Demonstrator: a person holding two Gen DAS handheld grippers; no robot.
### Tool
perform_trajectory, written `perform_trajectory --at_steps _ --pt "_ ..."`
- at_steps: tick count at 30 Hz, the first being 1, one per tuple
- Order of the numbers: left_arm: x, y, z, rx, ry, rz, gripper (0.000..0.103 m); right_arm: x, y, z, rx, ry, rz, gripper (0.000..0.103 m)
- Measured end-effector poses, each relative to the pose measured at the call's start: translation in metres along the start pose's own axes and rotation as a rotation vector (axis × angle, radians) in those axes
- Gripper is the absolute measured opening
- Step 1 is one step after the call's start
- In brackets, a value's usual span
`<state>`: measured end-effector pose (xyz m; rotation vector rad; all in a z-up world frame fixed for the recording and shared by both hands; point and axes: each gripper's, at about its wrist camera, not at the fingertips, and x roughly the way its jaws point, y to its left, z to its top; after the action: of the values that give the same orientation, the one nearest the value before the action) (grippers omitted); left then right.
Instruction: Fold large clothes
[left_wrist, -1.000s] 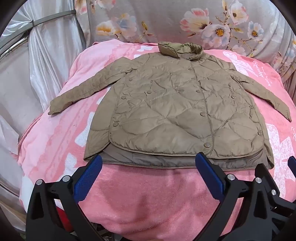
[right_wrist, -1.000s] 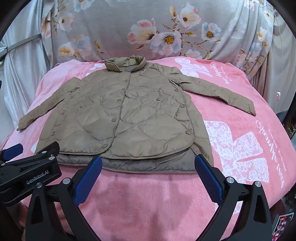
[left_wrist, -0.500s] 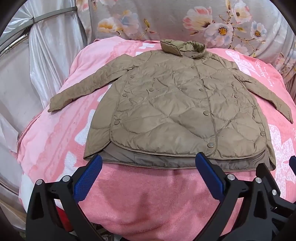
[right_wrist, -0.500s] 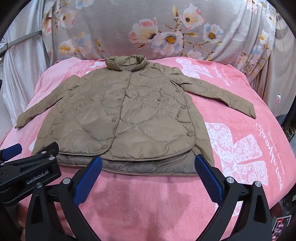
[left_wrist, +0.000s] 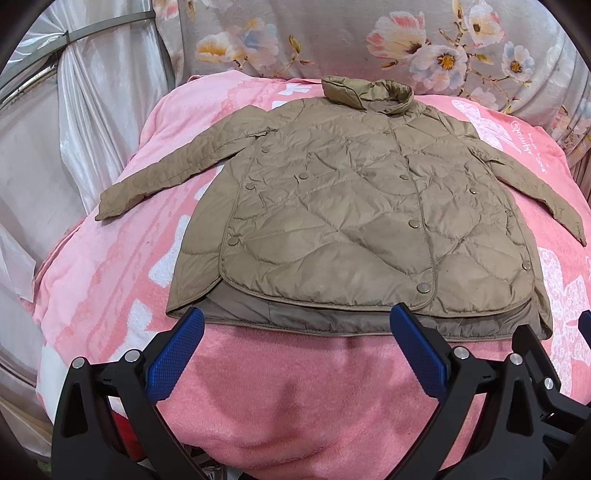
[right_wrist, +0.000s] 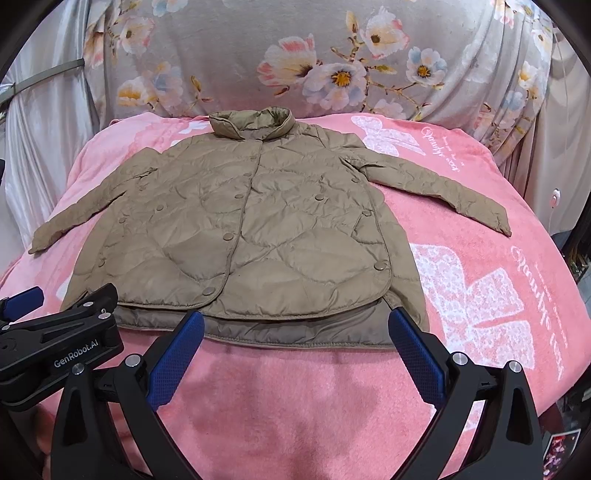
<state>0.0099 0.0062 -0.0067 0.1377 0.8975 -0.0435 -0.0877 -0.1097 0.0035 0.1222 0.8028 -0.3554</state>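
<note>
Quilted khaki jacket (left_wrist: 354, 221) spread flat, buttoned, on pink blanket (right_wrist: 295, 398); likely light, puffy, slippery, best pinched at cuffs or hem; left gripper (left_wrist: 295, 354) and right gripper (right_wrist: 295, 354) both agape, empty.

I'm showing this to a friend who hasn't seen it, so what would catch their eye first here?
A tan quilted jacket lies flat and buttoned in the middle of a pink blanket, sleeves spread to both sides. Nearest the camera, the open left gripper hangs just short of its hem.
</note>
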Motion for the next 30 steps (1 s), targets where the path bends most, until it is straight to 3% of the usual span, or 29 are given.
perform_trajectory --at_steps 30 --pt "0.0015 0.0059 -0.0021 -0.003 0.004 0.006 0.098 0.0009 0.0018 -0.0006 -0.005 0.001 -0.005 0.098"
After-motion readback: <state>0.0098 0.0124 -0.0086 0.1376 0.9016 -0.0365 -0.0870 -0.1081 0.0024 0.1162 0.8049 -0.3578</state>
